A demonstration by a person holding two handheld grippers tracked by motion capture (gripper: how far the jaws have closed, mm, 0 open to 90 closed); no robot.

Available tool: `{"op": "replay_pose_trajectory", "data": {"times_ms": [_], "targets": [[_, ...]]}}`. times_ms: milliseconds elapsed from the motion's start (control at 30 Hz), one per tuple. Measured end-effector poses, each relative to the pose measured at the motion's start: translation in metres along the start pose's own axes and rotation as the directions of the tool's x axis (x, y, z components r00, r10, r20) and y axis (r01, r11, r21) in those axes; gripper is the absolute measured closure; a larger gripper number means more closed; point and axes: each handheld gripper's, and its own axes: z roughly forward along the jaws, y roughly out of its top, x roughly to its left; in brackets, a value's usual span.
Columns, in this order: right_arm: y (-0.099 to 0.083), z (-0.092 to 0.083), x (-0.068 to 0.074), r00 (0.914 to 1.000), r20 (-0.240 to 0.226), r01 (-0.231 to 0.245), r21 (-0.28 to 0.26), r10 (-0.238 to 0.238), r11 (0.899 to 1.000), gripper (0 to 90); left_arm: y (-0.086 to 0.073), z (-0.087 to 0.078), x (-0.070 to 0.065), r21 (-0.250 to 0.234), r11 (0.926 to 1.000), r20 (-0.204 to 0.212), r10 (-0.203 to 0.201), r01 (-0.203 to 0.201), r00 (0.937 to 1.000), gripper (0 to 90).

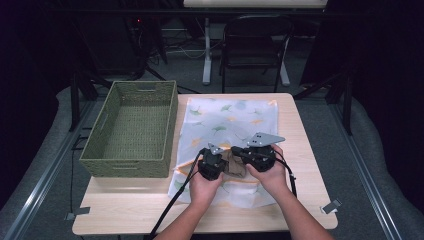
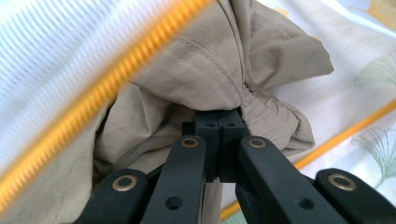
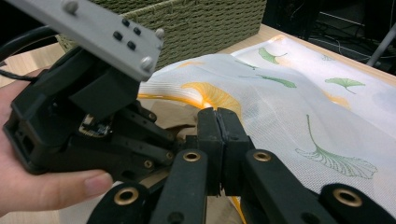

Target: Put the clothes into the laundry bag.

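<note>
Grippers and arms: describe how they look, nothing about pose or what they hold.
Both the left gripper and the right gripper are black, blocky bodies with two flat black jaws on brass-coloured rivets. Each carries a grey three-cornered plate with dark screws and trails a black cable. The forearms are bare, with no sleeves visible.

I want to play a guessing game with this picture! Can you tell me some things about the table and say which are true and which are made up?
1. The woven green basket holds a pile of clothes. False: its inside looks bare.
2. The left gripper is pinching the crumpled beige garment. True.
3. A white cloth with leaf prints lies on the light wooden table. True.
4. The basket stands to the right of the cloth. False: it stands to the left.
5. The right gripper has its jaws wide open. False: they are shut together.
</note>
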Motion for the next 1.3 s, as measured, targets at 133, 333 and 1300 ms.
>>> {"op": "replay_pose_trajectory", "data": {"times_ms": [133, 333, 1300], "targets": [[0.000, 0.000, 0.000, 1.0000, 0.000, 0.000, 0.002, 0.000, 1.000, 89.5, 0.003, 0.003, 0.002, -0.009, 0.9999, -0.003, -0.006, 0.006, 1.0000, 90.0], [0.000, 0.000, 0.000, 1.0000, 0.001, 0.000, 0.002, 0.000, 1.000, 89.5, 0.003, 0.007, 0.004, -0.013, 0.9997, -0.002, -0.020, 0.020, 0.9998, 90.0], [-0.004, -0.003, -0.002, 0.9999, 0.008, -0.006, 0.012, 0.006, 1.000, 89.5, -0.021, -0.057, 0.009, -0.002, 0.9985, 0.028, 0.054, -0.054, 0.9982, 62.9]]}}
